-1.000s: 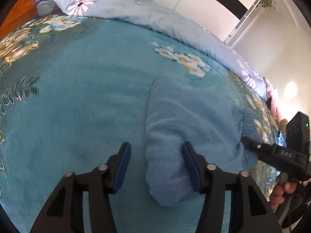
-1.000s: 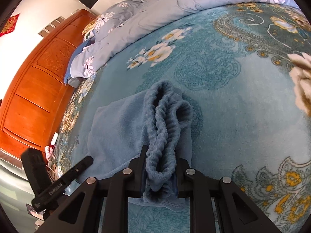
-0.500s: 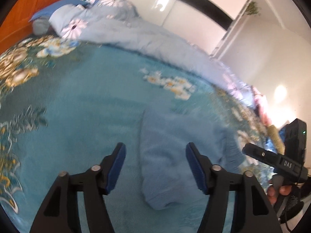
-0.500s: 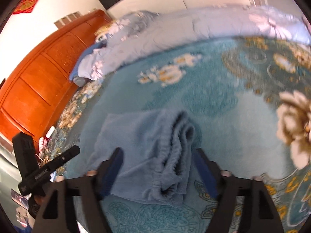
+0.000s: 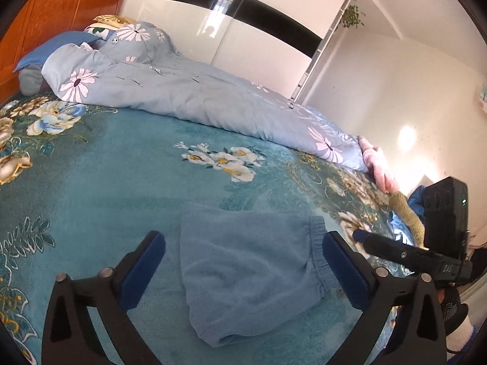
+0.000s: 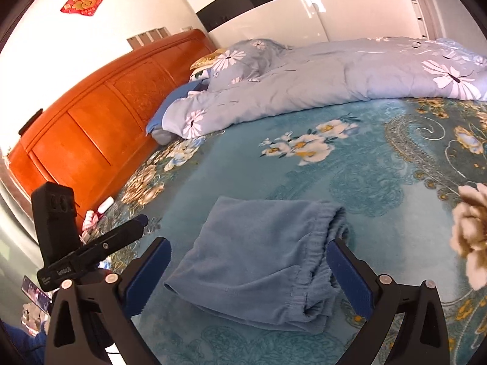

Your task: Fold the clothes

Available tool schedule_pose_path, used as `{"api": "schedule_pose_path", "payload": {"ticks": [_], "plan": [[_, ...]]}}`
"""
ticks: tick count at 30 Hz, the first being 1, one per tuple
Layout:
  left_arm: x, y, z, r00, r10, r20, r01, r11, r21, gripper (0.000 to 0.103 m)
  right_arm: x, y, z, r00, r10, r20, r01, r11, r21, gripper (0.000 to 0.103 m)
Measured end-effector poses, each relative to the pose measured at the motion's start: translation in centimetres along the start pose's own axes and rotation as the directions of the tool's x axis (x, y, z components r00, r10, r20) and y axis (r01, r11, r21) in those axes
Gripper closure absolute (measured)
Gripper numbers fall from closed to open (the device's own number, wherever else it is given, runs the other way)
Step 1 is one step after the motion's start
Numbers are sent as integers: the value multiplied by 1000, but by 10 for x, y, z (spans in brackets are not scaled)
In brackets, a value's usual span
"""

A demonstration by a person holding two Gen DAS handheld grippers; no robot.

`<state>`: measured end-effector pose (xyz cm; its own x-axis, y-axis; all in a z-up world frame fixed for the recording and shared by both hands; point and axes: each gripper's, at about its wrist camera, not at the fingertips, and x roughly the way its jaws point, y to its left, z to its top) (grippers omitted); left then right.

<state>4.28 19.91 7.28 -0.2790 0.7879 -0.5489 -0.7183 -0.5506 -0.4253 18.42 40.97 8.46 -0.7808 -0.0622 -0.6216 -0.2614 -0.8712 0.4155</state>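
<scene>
changed: right gripper point(image 6: 248, 276) has let go of the waistband, left gripper point(image 5: 243, 269) widens too, fingers opening, nothing pinched | folded light-blue fleece trousers point(image 6: 261, 261) lie flat on the teal floral bed blanket point(image 6: 380, 182); looks like fold's done

— What lies ahead of the tool on the bed?

— A teal floral blanket point(image 5: 91, 182) spreads straight ahead and to both sides. Beyond it, farther off, a pale blue quilt with daisy prints point(image 5: 182, 91) is bunched along the far edge.

— And behind that?

— An orange wooden headboard point(image 6: 91, 127) stands far ahead on the left, with a blue pillow point(image 6: 170, 106) against it. A glossy white wardrobe with a black band point(image 5: 243, 9) rises past the quilt. High up to the left, a red paper decoration point(image 6: 83, 2) hangs on the wall.
</scene>
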Motion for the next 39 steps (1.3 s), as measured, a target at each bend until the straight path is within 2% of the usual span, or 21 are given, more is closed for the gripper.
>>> {"api": "schedule_pose_path", "payload": {"ticks": [3,8,13,15,17,19,20,22,25,28,33,36,39], "plan": [[0,4,0,1000,-10,-3,10,999,-30,0,6,-4,1,1000,9,-7,-8,1000,22,0],[17,4,4,996,-48,-81,41,995,-90,0,21,-15,4,996,80,-30,-78,993,89,1],[32,-6,1,990,-68,-125,60,996,-62,1,32,-22,5,994,91,-53,-85,991,100,31],[38,-9,1,987,-80,-138,72,995,-61,12,36,-27,5,994,92,-58,-85,990,117,38],[44,-11,0,986,-65,-154,57,997,-58,53,38,-30,5,995,85,-61,-77,990,114,48],[55,-11,-2,980,-58,-191,48,997,-56,71,41,-33,5,995,78,-68,-69,991,115,73],[62,-11,-4,976,-59,-209,48,997,-56,79,43,-36,4,995,67,-76,-58,991,117,77],[69,-12,-9,973,-52,-224,41,998,-55,85,46,-43,3,995,50,-91,-39,992,122,82],[81,-5,-20,964,-13,-264,-6,998,-68,86,53,-54,-4,992,-11,-130,26,993,114,84],[90,5,-33,956,-15,-293,-17,994,-108,86,60,-68,-11,989,4,-150,20,988,154,91],[92,8,-36,954,5,-301,-38,994,-104,92,66,-82,-16,988,23,-155,7,982,190,98],[88,7,-33,954,5,-300,-40,993,-109,93,63,-83,-15,988,41,-146,-10,979,205,98],[76,3,-29,963,-3,-269,-28,994,-108,89,50,-77,-15,994,41,-103,-20,981,194,91]]}}
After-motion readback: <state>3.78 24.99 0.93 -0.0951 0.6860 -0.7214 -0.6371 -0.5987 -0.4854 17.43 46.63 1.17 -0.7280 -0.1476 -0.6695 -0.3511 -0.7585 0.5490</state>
